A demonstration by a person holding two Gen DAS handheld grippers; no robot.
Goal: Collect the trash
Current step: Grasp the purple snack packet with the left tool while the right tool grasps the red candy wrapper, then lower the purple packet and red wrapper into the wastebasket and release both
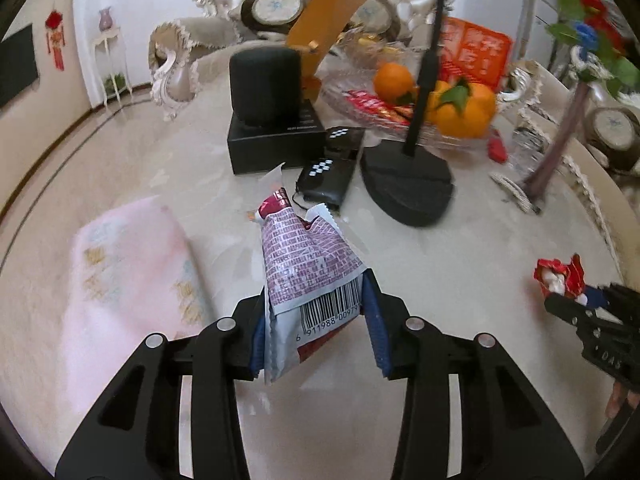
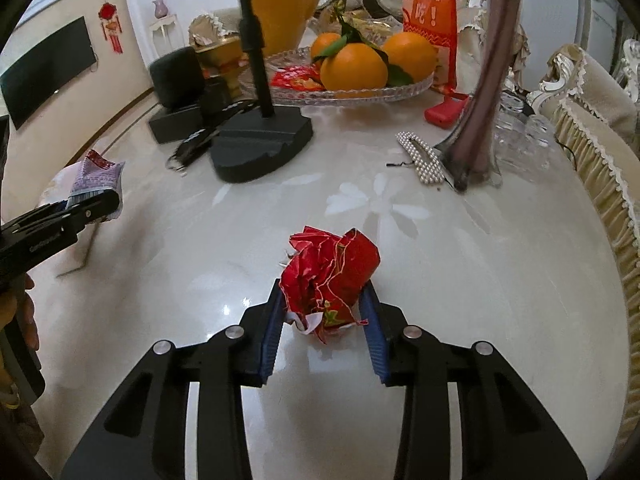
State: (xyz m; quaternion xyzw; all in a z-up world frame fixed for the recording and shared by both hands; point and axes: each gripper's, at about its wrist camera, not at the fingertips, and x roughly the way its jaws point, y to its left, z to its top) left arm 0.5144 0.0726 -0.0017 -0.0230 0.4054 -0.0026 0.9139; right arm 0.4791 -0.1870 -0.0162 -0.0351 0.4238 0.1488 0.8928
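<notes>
My left gripper (image 1: 316,300) is shut on a purple-and-silver snack wrapper (image 1: 308,264) with a barcode, held above the pale marble table (image 1: 440,280). The same wrapper (image 2: 94,180) and left gripper (image 2: 108,202) show at the left of the right wrist view. My right gripper (image 2: 324,300) is shut on a crumpled red wrapper (image 2: 332,272), just above the table (image 2: 440,280). That red wrapper (image 1: 560,274) and the right gripper (image 1: 576,300) show at the right edge of the left wrist view.
A black stand base (image 2: 260,144), a black speaker on a box (image 1: 266,92), small black cases (image 1: 326,178), a glass fruit dish with oranges (image 2: 356,64), a vase (image 2: 480,120) and a pearl hair clip (image 2: 422,156) stand on the table. A pink tissue pack (image 1: 132,264) lies left.
</notes>
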